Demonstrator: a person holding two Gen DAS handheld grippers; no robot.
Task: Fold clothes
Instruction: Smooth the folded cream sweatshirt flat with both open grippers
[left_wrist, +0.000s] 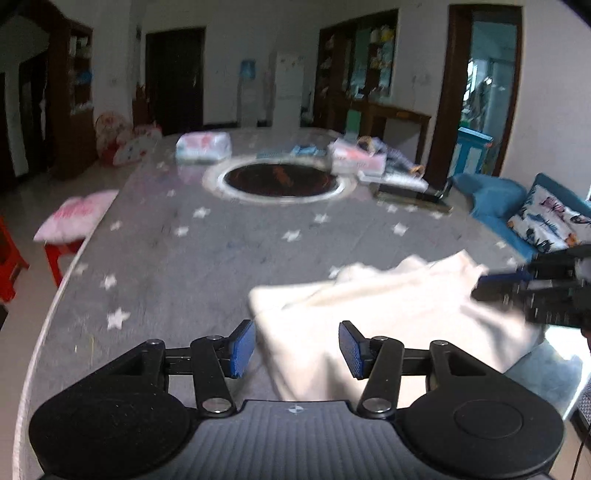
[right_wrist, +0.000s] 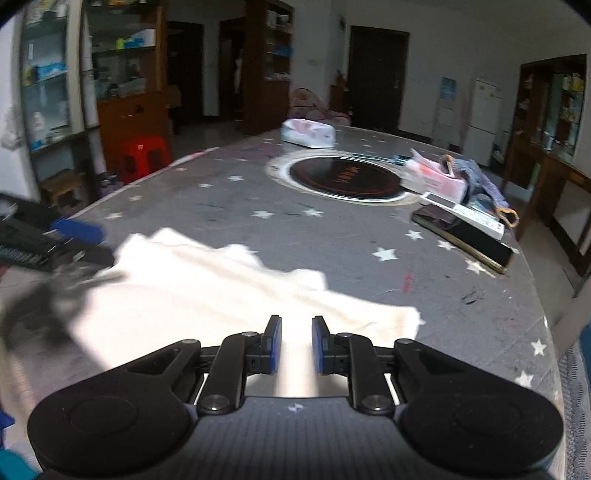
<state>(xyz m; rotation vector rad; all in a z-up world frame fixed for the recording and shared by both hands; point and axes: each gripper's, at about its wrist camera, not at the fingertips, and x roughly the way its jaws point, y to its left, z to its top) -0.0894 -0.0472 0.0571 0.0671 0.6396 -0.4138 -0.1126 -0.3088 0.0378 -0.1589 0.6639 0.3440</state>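
I see a white cloth (left_wrist: 388, 317) lying crumpled on the near part of a grey star-printed table (left_wrist: 192, 251), close to its front edge. My left gripper (left_wrist: 297, 349) hangs over the cloth's left edge with its jaws released; the blue pads (left_wrist: 243, 347) stand well apart with nothing pressed between them. My right gripper (right_wrist: 296, 345) hangs over the cloth's right portion with its jaws narrowed to a slim gap; bright cloth shows through the gap, and I cannot tell whether the pads pinch any fabric. In the left wrist view, the right gripper appears at the cloth's far right edge, blurred. Farther back, the table carries a dark round inset (right_wrist: 345, 179) in its centre. A tissue pack (right_wrist: 308, 133) lies behind the inset, and a phone (right_wrist: 465, 232) lies to its right.
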